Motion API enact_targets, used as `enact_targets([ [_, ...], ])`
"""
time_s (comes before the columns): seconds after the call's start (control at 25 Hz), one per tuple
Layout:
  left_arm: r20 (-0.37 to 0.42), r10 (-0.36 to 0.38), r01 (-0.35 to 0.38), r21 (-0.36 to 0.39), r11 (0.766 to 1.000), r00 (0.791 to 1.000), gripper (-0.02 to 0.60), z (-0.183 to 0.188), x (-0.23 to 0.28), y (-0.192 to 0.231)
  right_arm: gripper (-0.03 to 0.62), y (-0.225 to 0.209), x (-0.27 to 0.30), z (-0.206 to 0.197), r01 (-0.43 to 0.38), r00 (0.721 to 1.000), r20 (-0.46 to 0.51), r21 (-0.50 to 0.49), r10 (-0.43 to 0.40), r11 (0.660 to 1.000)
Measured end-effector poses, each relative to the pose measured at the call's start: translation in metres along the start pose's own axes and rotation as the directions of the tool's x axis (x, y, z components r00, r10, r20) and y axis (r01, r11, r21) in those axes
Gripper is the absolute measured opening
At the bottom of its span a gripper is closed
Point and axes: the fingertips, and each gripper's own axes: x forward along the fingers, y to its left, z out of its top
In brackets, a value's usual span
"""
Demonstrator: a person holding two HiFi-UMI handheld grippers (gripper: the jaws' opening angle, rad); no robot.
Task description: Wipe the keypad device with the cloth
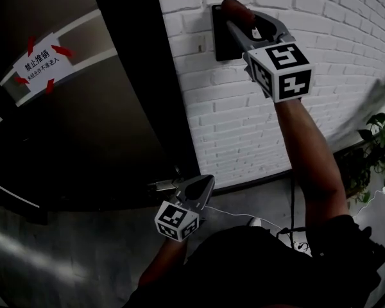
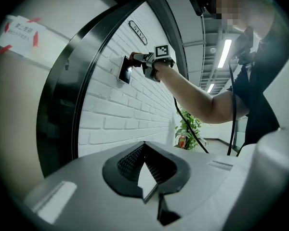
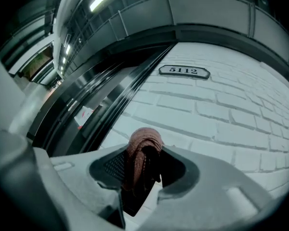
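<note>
- The white brick wall (image 1: 224,120) holds the keypad device (image 1: 221,43).
- A big dark door (image 1: 83,127) stands left of the keypad device.
- The person's arm (image 1: 308,146) reaches up to the keypad device from below.
- The right gripper (image 1: 239,19) is at the top of the keypad device. Its jaws pinch the cloth.
- The left gripper (image 2: 144,145) is far below the keypad device. Its jaws are pressed together with nothing in them.
- A green plant (image 1: 378,140) sits low and to the right of the keypad device.
- The reddish cloth (image 1: 234,8) is bunched up and pushed against the top of the keypad device.
- A white sign with red arrows (image 1: 42,63) is on the door, left of the keypad device.
- A small number plate (image 3: 184,71) reads 5112, higher on the wall than the keypad device.
</note>
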Motion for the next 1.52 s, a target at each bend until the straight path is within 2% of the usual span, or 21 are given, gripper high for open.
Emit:
enact_targets([
  [0.28,-0.011,0.021,-0.021,0.003,1.000,1.000,0.017,-0.001,0.004,0.010,0.144,-0.006,0.021,-0.005,0.009,1.000,-0.006,-0.003,-0.010,1.000],
  [0.76,0.001,0.027,-0.027,-0.009,1.000,1.000,0.015,0.001,0.005,0.016,0.143,0.004,0.023,-0.014,0.043,0.999,0.003,-0.015,-0.043,0.999],
  [1.52,-0.018,0.048,-0.048,-0.011,0.999,0.999,0.015,-0.004,-0.003,0.019,0.143,0.024,0.007,-0.063,0.021,0.998,-0.062,0.029,-0.020,0.999],
])
